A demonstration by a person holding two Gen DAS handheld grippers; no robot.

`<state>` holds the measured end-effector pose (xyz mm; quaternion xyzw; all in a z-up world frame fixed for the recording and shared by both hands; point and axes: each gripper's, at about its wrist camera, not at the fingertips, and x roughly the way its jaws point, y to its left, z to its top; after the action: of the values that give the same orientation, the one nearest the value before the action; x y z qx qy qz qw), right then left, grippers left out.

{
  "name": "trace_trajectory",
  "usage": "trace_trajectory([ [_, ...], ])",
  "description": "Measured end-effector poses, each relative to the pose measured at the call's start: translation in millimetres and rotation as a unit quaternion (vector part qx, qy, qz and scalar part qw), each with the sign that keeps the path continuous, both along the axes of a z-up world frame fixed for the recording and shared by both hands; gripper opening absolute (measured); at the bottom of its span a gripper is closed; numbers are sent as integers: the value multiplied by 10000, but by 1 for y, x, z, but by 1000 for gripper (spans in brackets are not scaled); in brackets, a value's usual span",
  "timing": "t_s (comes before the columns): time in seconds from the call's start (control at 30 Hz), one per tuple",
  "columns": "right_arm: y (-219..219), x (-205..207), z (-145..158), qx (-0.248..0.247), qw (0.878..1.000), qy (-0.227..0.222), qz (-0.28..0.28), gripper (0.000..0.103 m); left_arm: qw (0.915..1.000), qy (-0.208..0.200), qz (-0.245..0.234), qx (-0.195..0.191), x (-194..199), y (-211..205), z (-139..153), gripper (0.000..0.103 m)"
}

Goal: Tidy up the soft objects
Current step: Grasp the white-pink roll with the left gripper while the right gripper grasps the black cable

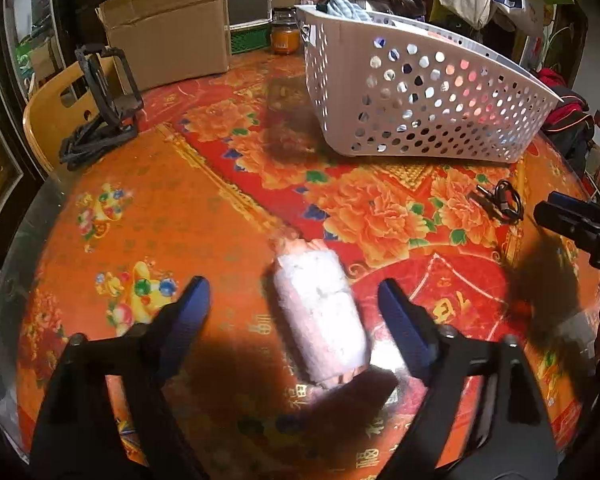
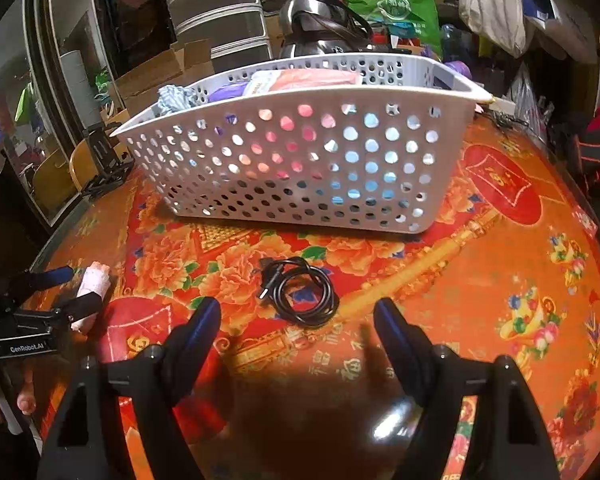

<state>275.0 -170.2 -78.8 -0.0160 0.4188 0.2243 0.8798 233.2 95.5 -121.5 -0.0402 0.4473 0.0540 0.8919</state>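
A rolled pink-and-white soft cloth (image 1: 320,316) lies on the table between the open jaws of my left gripper (image 1: 294,300), not gripped. In the right wrist view the same roll (image 2: 94,282) shows at the far left with the left gripper (image 2: 76,286) around it. A white perforated basket (image 1: 420,92) stands at the back, also in the right wrist view (image 2: 300,148), holding several soft items in pink, blue and purple. My right gripper (image 2: 298,314) is open and empty, hovering just short of a coiled black cable (image 2: 300,292).
The round table has a red-orange floral cover (image 1: 180,208). A cardboard box (image 1: 168,28), a jar (image 1: 285,32) and a black stand (image 1: 100,112) sit at the back left. A kettle (image 2: 316,24) and bags stand behind the basket. The cable also shows in the left wrist view (image 1: 500,200).
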Motion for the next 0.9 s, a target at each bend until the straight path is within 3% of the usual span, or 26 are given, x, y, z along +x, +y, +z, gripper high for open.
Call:
trace_trajectory([
  [0.03, 0, 1, -1, -22, 10000, 22, -4, 79, 10000, 43, -21, 18, 2, -1, -2, 53],
  [0.17, 4, 3, -5, -92, 9999, 47, 13, 79, 9999, 90, -90, -85, 9, -2, -6, 32],
  [0.73, 39, 30, -25, -669, 9973, 215, 226, 78, 9997, 60, -129, -178, 54, 15, -5, 31],
  [0.83, 43, 27, -26, -859, 9959, 90, 252, 70, 9997, 25, -130, -218, 54, 16, -5, 31],
  [0.9, 44, 26, -26, -916, 9955, 39, 257, 57, 9997, 17, -142, -206, 54, 15, -5, 31],
])
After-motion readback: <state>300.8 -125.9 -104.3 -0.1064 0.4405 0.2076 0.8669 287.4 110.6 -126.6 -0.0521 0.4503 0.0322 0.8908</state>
